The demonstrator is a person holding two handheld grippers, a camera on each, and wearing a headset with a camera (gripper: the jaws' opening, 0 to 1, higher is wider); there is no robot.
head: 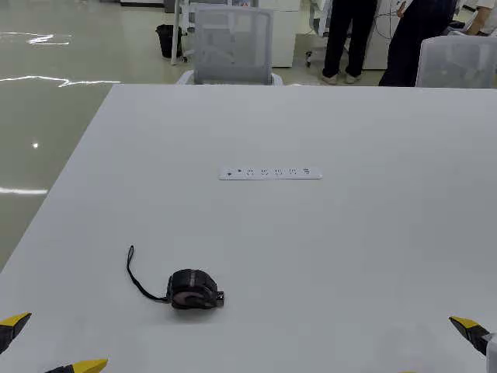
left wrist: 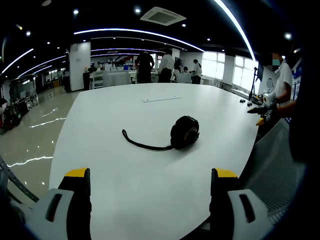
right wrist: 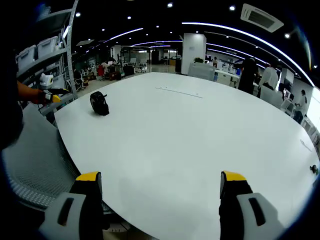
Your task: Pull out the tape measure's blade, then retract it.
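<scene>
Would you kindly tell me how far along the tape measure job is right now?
Nothing looks done: the tape measure lies on the white table with no blade drawn out. Nothing is in hand: the left tongs and right tongs are both open, short of it. Gripping, pulling and retracting are all left to do.

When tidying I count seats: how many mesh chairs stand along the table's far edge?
2: a left chair near the centre, a right chair cut off by the frame; more may lie outside it.
</scene>
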